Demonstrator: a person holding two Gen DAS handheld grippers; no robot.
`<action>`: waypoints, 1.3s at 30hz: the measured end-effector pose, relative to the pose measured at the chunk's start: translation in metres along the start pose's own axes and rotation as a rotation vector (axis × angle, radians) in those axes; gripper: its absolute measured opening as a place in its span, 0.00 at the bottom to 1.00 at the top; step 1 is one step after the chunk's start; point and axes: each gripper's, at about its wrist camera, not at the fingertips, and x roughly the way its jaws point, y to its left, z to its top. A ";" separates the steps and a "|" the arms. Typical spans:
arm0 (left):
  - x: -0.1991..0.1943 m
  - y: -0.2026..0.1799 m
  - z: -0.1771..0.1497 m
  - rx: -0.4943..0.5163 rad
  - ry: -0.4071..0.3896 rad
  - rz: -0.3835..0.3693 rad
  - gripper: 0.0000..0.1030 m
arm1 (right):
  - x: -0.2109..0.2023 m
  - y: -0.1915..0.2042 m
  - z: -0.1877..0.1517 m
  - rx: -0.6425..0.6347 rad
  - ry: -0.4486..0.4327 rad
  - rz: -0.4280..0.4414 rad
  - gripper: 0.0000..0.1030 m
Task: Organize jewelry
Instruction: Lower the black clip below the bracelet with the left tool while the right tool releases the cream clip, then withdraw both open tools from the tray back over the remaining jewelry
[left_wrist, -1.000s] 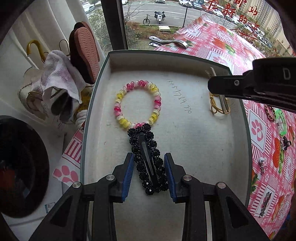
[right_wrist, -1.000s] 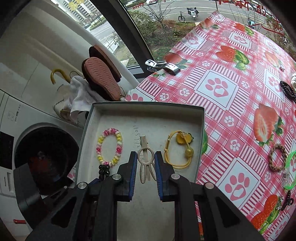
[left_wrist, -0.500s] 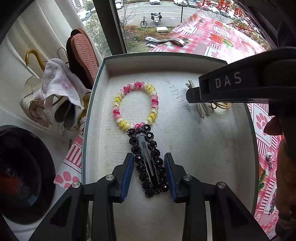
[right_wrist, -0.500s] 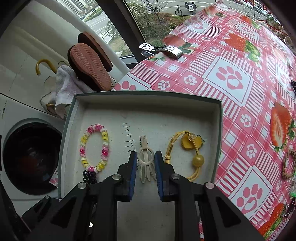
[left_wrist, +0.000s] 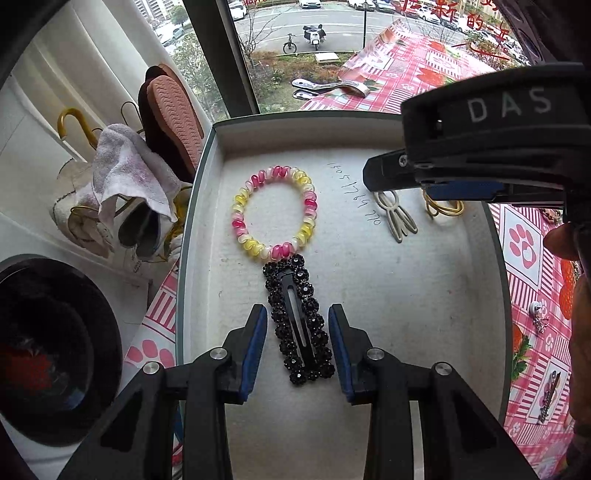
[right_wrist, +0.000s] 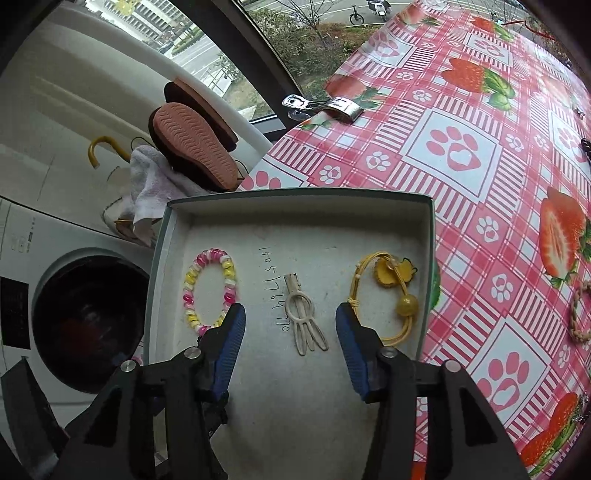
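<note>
Inside tray (right_wrist: 426, 236): both jaws opening. Black clip (left_wrist: 299, 317) just below bead bracelet (left_wrist: 275, 212), free between left gripper (left_wrist: 297, 349) pads. Beige clip (right_wrist: 304, 314) loose under right gripper (right_wrist: 290, 338) (lift straight, don't drag).

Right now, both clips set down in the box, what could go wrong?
1. The left tongs are opening but still flank the black beaded hair clip; lifting skewed could drag it into the touching pink-yellow bracelet.
2. The right tongs, opening, straddle the beige clip; one pad lies near the yellow hair tie.
</note>
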 end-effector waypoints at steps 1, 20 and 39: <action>-0.002 -0.001 0.000 -0.001 -0.007 0.003 0.75 | -0.004 0.000 0.000 0.001 -0.009 0.011 0.61; -0.025 -0.015 0.007 0.009 -0.060 0.001 1.00 | -0.092 -0.044 -0.028 0.170 -0.169 0.116 0.82; -0.057 -0.123 0.029 0.231 -0.080 -0.128 1.00 | -0.171 -0.178 -0.144 0.407 -0.164 -0.134 0.86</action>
